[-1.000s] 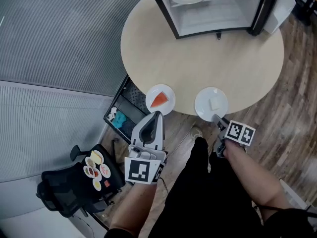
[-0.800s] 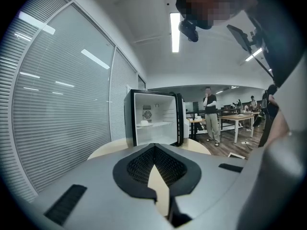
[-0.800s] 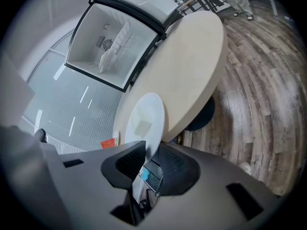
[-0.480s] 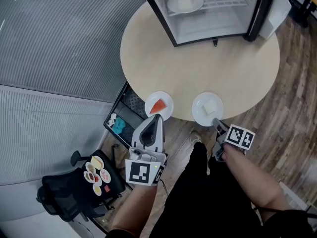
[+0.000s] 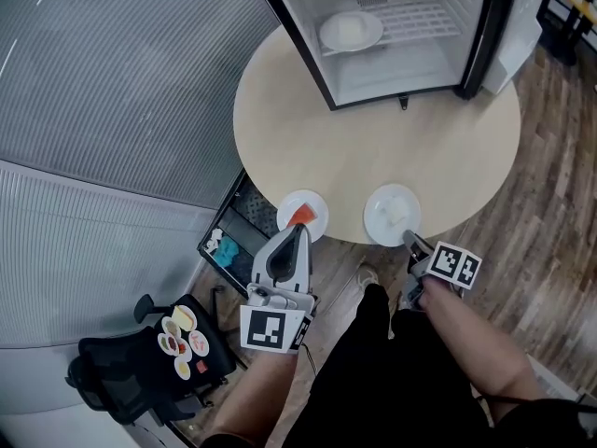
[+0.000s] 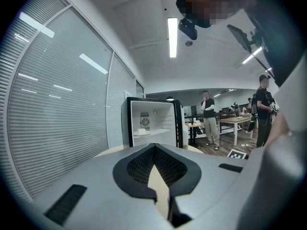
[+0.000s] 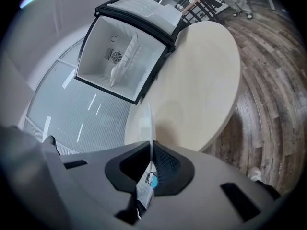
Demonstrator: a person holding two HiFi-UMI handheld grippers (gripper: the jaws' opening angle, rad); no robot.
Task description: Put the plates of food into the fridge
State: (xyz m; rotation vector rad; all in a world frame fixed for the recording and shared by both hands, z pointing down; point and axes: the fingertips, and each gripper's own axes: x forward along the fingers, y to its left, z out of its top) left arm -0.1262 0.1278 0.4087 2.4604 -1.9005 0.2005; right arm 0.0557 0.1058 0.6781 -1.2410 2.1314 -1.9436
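Observation:
A white plate with a pale piece of food [image 5: 390,215] sits at the near edge of the round table [image 5: 373,129]. My right gripper [image 5: 408,236] has its jaws closing on the plate's near rim. In the right gripper view that rim [image 7: 149,123] stands edge-on between the black pads of the right gripper [image 7: 149,150]. A second plate with an orange slice [image 5: 312,203] lies to its left, with my left gripper [image 5: 298,229] just at its near edge, jaws together and empty [image 6: 154,150]. The open fridge [image 5: 392,26] holds one plate [image 5: 350,30] on its shelf.
A black chair [image 5: 140,362] with small food items stands at lower left. A dark crate [image 5: 229,227] sits under the table's left edge. The fridge door [image 5: 508,17] hangs open at the right. People [image 6: 208,123] stand far off among the office desks.
The right gripper's jaws have come together on the near rim of the pale-food plate. The head view has tilted so more of the fridge shows. The left gripper has kept its place.

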